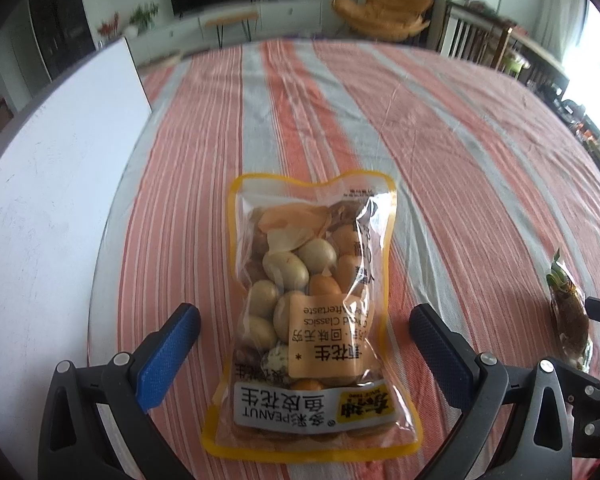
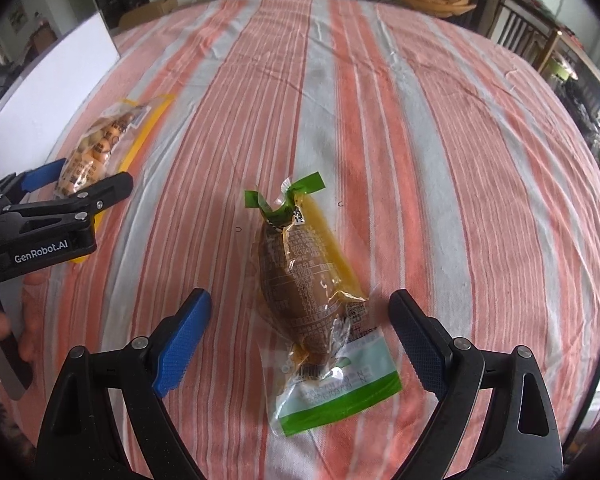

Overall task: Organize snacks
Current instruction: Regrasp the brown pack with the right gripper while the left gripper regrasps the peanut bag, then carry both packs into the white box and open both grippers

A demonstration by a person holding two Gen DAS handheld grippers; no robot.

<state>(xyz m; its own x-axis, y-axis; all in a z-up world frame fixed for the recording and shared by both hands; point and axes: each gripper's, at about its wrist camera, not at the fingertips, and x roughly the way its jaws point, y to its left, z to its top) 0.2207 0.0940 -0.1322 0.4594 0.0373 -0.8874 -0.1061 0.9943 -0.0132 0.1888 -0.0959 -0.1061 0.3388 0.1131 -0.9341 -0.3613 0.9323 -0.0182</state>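
Note:
A yellow-edged clear bag of coated peanuts lies flat on the striped tablecloth. My left gripper is open, a finger on each side of the bag's lower half, not touching it. A brown vacuum-packed snack with green ends lies on the cloth; my right gripper is open around its near half. The peanut bag and left gripper show at the left in the right wrist view. The brown snack shows at the right edge in the left wrist view.
A white board lies along the table's left side, close to the peanut bag. The far part of the striped tablecloth stretches behind both snacks. A person's hand holds the left gripper. Chairs and a TV cabinet stand beyond the table.

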